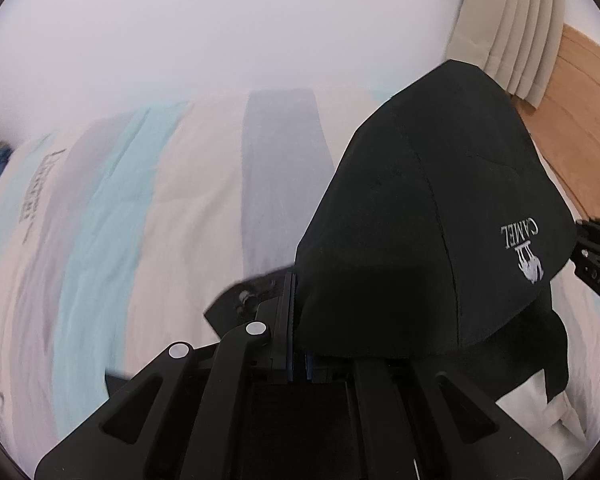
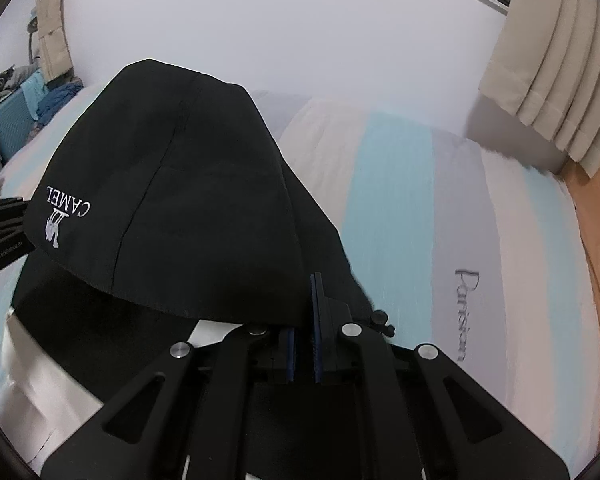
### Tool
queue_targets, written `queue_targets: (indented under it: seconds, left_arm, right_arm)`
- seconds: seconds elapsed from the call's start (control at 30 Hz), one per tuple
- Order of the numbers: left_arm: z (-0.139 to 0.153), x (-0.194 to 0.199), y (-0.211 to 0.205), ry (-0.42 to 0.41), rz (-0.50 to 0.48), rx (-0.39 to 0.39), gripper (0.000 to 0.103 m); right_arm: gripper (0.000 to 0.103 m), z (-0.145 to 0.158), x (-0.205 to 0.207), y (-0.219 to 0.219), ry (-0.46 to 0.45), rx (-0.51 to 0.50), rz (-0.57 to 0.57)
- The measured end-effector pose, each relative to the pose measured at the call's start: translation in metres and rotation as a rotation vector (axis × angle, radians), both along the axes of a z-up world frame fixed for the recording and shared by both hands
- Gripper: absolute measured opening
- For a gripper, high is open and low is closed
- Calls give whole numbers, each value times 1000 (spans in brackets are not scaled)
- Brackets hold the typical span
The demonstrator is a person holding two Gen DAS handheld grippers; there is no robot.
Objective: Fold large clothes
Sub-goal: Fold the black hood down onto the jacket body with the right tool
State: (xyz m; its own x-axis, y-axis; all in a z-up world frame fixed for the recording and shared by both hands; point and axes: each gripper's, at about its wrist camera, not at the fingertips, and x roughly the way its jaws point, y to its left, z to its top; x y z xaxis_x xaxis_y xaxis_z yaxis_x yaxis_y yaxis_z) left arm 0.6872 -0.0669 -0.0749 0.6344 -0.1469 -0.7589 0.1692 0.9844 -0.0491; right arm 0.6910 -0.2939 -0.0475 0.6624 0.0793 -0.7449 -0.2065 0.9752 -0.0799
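Note:
A large black garment (image 1: 440,220) with a white "CAMEL" logo (image 1: 524,252) hangs stretched between both grippers above the bed. In the left wrist view my left gripper (image 1: 298,292) is shut on one edge of the cloth, which drapes over its right finger. My right gripper (image 1: 596,256) shows at the right edge, past the logo. In the right wrist view the same black garment (image 2: 180,200) fills the left half. My right gripper (image 2: 306,300) is shut on its near edge. My left gripper (image 2: 0,232) sits at the far left by the logo (image 2: 66,216).
Below lies a bed with a white, turquoise and grey striped duvet (image 2: 400,200) lettered "Parisian". A beige curtain (image 2: 548,80) and wooden floor (image 2: 596,260) are on the right. A blue suitcase with piled clothes (image 2: 16,120) stands far left. Pale cloth (image 2: 40,380) lies under the garment.

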Motion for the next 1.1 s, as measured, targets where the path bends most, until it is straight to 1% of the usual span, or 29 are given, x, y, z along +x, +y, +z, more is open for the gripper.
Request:
queue_targets:
  seconds: [0.1, 0.13, 0.2, 0.3, 0.4, 0.47, 0.6, 0.73, 0.87, 1.07, 1.1]
  left_arm:
    - [-4, -18, -6, -14, 14, 16, 2]
    - [-7, -32, -1, -15, 20, 11, 3]
    - [-12, -47, -1, -7, 35, 2, 3]
    - [-17, -63, -8, -13, 49, -7, 3]
    - [-19, -85, -11, -34, 68, -15, 3]
    - [-21, -94, -16, -42, 73, -5, 3]
    - [-26, -105, -22, -58, 79, 14, 3]
    - [-34, -112, -27, -68, 54, 50, 3]
    - [-43, -122, -20, -42, 39, 48, 3]
    - [-61, -129, -14, -19, 9, 69, 3]
    - [-68, -142, -12, -18, 3, 73, 3]
  right_arm:
    - [5, -1, -30, 8, -6, -1, 9]
    - [5, -2, -38, 8, -5, -1, 10]
    - [5, -6, -56, 10, -5, -1, 18]
    - [5, -12, -77, 12, -6, -9, 28]
    - [5, -18, -95, 10, 0, 7, 17]
    - [5, -24, -106, 8, 6, 7, 7]
    - [5, -35, -122, 5, 20, 4, -5]
    - [5, -44, -135, 2, 30, -4, -9]
    - [5, -52, -143, 3, 42, -8, -2]
    - [5, -64, -159, 8, 71, -3, 2]
    - [5, -67, -162, 9, 76, -3, 3]
